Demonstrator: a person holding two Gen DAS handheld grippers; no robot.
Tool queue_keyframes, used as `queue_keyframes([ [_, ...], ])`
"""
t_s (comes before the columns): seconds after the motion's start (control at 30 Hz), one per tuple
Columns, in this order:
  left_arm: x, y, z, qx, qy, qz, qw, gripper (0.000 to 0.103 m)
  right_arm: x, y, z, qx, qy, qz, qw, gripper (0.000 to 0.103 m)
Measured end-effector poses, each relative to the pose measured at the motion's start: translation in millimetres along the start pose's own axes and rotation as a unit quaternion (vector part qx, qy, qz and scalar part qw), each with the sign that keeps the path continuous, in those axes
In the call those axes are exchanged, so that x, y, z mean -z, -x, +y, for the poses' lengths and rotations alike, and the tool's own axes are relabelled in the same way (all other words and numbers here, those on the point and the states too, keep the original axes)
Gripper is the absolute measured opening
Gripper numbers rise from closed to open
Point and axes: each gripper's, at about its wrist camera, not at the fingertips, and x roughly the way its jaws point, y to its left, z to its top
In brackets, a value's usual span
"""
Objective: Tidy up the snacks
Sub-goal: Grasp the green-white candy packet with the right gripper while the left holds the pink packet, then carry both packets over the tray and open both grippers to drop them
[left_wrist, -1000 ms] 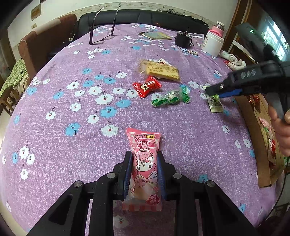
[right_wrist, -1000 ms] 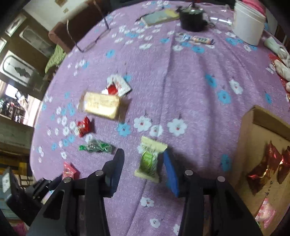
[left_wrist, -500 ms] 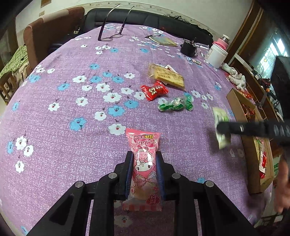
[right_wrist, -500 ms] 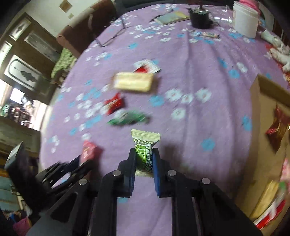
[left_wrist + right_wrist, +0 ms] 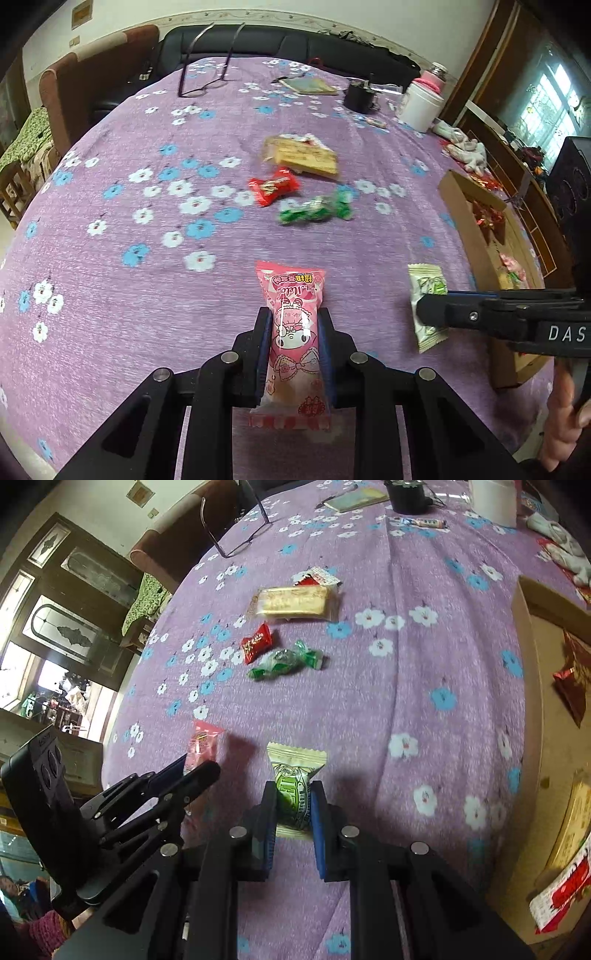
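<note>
My left gripper [image 5: 293, 321] is shut on a pink cartoon snack packet [image 5: 293, 321], held above the purple flowered tablecloth [image 5: 147, 258]; that packet [image 5: 202, 746] shows in the right wrist view too. My right gripper [image 5: 293, 797] is shut on a pale green snack packet [image 5: 295, 782], also seen from the side in the left wrist view [image 5: 428, 291]. A yellow wafer pack [image 5: 301, 157], a red candy [image 5: 273, 184] and a green candy [image 5: 314, 210] lie mid-table. A cardboard tray [image 5: 465, 221] with several snacks sits at the right edge.
Glasses [image 5: 207, 59], a booklet [image 5: 308, 85], a black pot [image 5: 358, 98] and a white jar [image 5: 421, 105] stand at the far side. A sofa [image 5: 295, 44] is behind the table. The tray's near wall [image 5: 532, 701] is to the right of my right gripper.
My right gripper closed on the pale green packet, lifted it and carried it toward the near side, beside the left gripper. The left gripper kept holding the pink packet.
</note>
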Motion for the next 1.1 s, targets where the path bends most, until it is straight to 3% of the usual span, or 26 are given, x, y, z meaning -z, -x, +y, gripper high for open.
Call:
queue_keyframes([
  [0.57,-20,14,-118,0.037,-0.094,-0.028,0.9945,0.024,25,90,-84,0.008,-0.071,-0.089,0.993,0.016],
  [0.9,-30,7,-209,0.093,-0.157,-0.017,0.9831,0.024,50,134,-156,0.031,-0.146,-0.122,0.981,0.016],
  [1.1,-23,-16,-252,0.111,-0.179,0.010,0.9775,0.024,64,146,-189,0.054,-0.175,-0.119,0.976,0.016],
])
